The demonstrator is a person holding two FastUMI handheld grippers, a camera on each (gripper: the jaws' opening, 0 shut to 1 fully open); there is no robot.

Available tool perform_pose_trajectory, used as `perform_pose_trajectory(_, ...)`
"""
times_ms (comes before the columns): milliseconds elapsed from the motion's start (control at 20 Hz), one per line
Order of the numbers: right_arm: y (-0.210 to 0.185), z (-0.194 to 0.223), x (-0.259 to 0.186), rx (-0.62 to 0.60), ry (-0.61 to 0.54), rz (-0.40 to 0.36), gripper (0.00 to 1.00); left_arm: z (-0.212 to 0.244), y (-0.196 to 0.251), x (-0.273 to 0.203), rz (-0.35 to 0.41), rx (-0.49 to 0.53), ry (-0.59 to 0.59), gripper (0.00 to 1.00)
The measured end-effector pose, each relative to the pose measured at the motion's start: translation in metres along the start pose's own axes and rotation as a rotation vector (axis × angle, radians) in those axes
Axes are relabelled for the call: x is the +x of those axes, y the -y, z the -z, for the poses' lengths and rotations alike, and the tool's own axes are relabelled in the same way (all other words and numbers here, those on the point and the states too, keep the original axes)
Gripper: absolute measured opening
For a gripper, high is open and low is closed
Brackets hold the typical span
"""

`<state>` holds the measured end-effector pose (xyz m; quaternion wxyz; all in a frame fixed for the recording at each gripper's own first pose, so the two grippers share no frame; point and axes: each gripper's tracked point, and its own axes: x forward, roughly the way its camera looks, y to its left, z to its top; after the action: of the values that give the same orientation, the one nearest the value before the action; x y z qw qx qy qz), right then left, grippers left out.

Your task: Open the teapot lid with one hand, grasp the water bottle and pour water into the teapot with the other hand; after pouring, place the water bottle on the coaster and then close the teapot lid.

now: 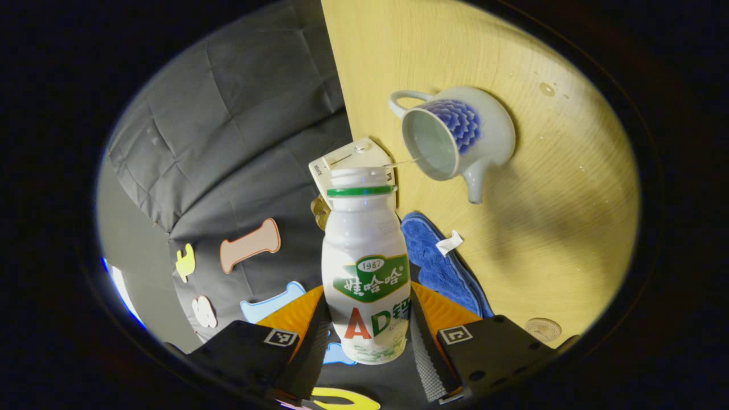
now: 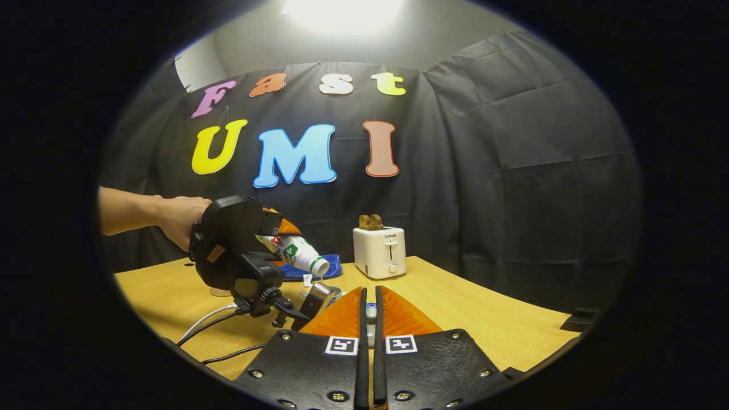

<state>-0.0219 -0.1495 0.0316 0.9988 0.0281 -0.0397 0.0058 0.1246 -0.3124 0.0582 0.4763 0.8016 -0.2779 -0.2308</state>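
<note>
My left gripper is shut on a white water bottle with a green neck ring and no cap. The bottle is tipped toward the white teapot with its blue flower pattern. The pot's mouth is uncovered, and a thin stream runs from the bottle's mouth into it. In the right gripper view, a hand holds the left gripper with the bottle slanting down over the table. My right gripper is nearly closed on a small pale piece, the teapot lid, which is mostly hidden. A round tan coaster lies on the table.
A white toaster with bread in it stands at the back of the wooden table. A blue cloth lies beside it. Cables trail from the left gripper across the table's near left part.
</note>
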Motion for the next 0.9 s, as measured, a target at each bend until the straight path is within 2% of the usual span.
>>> perform_pose_trajectory(250,0.000,0.001,0.001,-0.001,-0.004,0.001,0.03,0.000,0.009,0.002,0.013,0.006,-0.001,0.80)
perform_pose_trajectory(400,-0.001,0.003,0.001,-0.003,-0.010,0.000,0.03,-0.002,0.013,0.002,0.021,0.006,0.004,0.75)
perform_pose_trajectory(450,-0.001,0.002,0.001,-0.004,-0.009,0.001,0.03,-0.003,0.013,0.003,0.019,0.006,0.006,0.75)
perform_pose_trajectory(500,0.000,0.002,0.001,-0.004,-0.009,0.002,0.03,-0.004,0.014,0.002,0.022,0.004,0.006,0.80)
perform_pose_trajectory(550,0.000,0.002,0.001,-0.005,-0.009,0.001,0.03,-0.005,0.015,0.003,0.023,0.001,0.009,0.75)
perform_pose_trajectory(650,0.000,0.002,0.001,-0.006,-0.011,0.002,0.03,-0.006,0.015,0.003,0.023,-0.005,0.012,0.75)
perform_pose_trajectory(700,-0.001,0.002,0.001,-0.006,-0.012,0.001,0.03,-0.007,0.014,0.003,0.021,-0.006,0.014,0.80)
perform_pose_trajectory(900,-0.002,0.001,0.001,-0.009,-0.011,-0.002,0.03,-0.008,0.017,0.003,0.018,-0.030,0.017,0.80)
